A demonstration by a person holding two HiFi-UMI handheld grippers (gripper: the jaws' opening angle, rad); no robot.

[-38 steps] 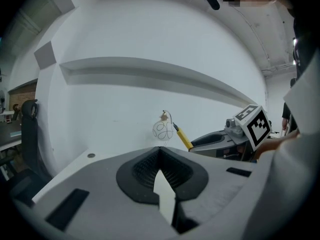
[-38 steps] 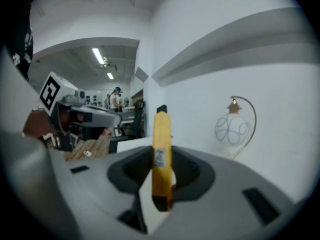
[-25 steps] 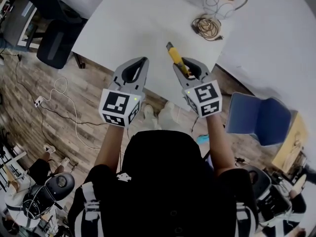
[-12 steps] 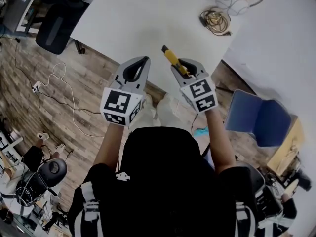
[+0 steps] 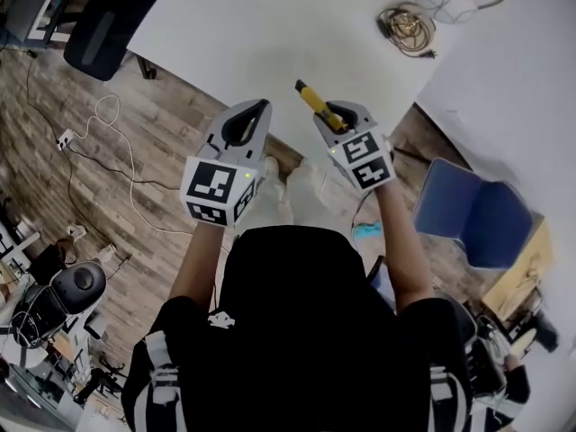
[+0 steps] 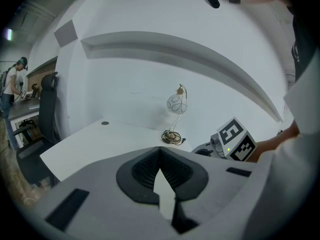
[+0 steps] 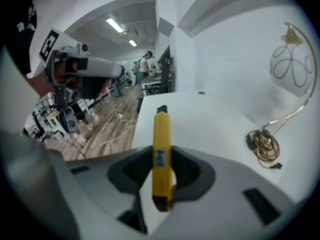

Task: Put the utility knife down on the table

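A yellow utility knife (image 5: 315,103) with a black tip sticks forward out of my right gripper (image 5: 337,118), which is shut on its rear half. In the right gripper view the knife (image 7: 161,141) stands between the dark pads of the right gripper (image 7: 161,164) and points over the white table (image 7: 200,115). It hangs above the table's (image 5: 261,34) near edge. My left gripper (image 5: 259,111) hovers beside it to the left, shut with nothing in it. The left gripper view shows the left gripper (image 6: 160,153) with its tips together.
A coil of cable (image 5: 407,22) and a wire lamp (image 7: 290,64) sit at the table's far right. A blue chair (image 5: 472,210) stands at the right and a black chair (image 5: 99,25) at the left. Cables lie on the wooden floor (image 5: 108,151).
Both grippers have sunk toward the table, the right one further and tipped more steeply down. The knife stays gripped in the right one. The left stays shut.
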